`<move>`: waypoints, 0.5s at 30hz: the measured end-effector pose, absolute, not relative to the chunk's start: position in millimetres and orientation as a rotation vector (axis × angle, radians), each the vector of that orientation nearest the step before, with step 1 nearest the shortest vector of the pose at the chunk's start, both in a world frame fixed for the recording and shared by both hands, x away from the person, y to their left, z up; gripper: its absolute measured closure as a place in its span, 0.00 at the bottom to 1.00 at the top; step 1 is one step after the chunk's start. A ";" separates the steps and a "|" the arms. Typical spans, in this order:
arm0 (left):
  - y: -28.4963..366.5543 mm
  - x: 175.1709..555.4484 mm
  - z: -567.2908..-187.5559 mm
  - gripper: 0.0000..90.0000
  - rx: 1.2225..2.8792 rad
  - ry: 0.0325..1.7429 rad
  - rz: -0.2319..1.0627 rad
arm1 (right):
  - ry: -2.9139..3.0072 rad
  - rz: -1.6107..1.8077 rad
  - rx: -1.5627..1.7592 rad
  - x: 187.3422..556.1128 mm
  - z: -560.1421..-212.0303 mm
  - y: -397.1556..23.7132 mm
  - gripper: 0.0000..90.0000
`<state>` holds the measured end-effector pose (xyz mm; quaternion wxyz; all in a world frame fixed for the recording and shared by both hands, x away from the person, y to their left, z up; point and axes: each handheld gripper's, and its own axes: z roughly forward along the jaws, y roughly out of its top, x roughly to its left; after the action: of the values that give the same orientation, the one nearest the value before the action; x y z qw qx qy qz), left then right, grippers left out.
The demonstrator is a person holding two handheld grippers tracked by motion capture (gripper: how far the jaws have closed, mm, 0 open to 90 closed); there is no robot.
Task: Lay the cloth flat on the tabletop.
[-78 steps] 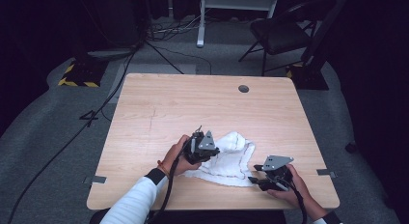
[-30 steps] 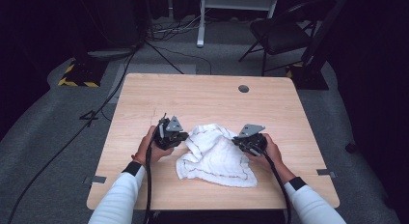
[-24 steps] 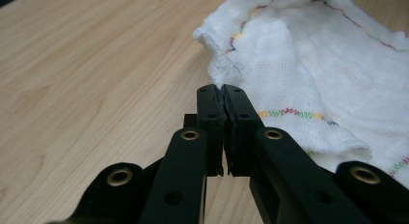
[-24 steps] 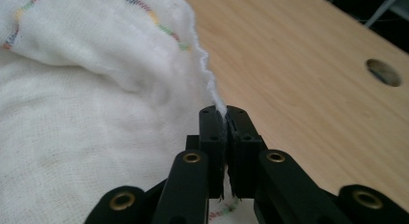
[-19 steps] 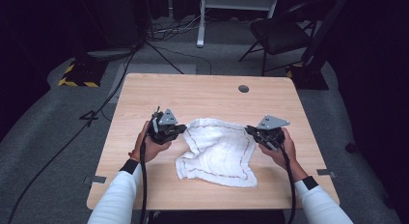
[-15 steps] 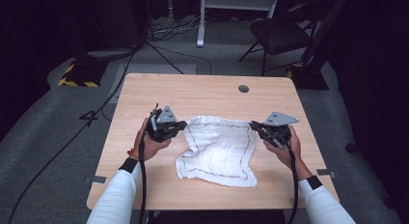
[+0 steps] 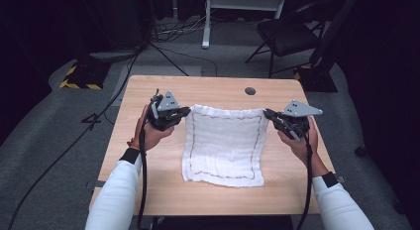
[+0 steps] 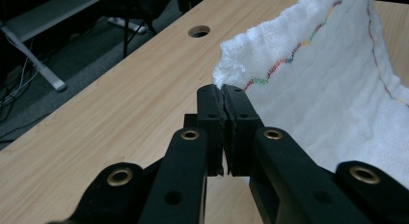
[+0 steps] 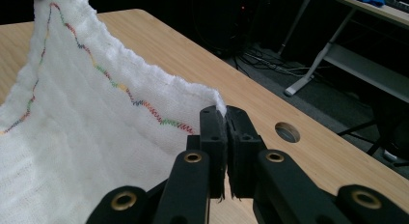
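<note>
A white cloth [image 7: 225,143] with a rainbow-stitched border hangs spread between my two grippers above the wooden table [image 7: 148,190]; its lower edge rests near the table's front. My left gripper [image 7: 187,110] is shut on the cloth's top left corner, and that corner [image 8: 223,81] sticks out past the closed jaws in the left gripper view. On the other side my right gripper [image 7: 267,112] is shut on the top right corner [image 9: 215,101]. The top edge is pulled nearly straight between them.
A round cable hole [image 7: 250,90] sits near the table's far edge. Beyond the table stand a black chair [image 7: 289,34], a white desk frame [image 7: 242,7] and loose cables [image 7: 168,34] on the grey floor. A cable trails down from each gripper along the forearms.
Both hands have risen and moved apart, each holding a corner. The crumpled cloth has been drawn out into a flat hanging sheet.
</note>
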<state>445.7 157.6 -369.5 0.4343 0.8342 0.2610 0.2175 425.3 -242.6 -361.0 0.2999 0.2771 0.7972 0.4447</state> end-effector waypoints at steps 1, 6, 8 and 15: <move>156.9 450.1 -370.0 0.96 2.082 0.657 0.555 | 2.112 1.177 0.747 427.5 -361.0 -242.2 0.96; 151.2 473.4 -381.5 0.96 2.096 0.710 0.545 | 2.101 1.149 0.775 443.5 -365.2 -239.6 0.96; 147.8 482.4 -387.7 0.96 2.110 0.737 0.551 | 2.106 1.128 0.783 452.6 -368.8 -238.1 0.96; 136.1 507.4 -410.2 0.87 2.127 0.867 0.581 | 2.105 1.025 0.839 493.9 -384.4 -226.8 0.90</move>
<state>507.4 136.1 -410.2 0.3768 0.8316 0.3391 0.2271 493.9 -226.8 -384.4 0.3217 0.3193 0.8014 0.3902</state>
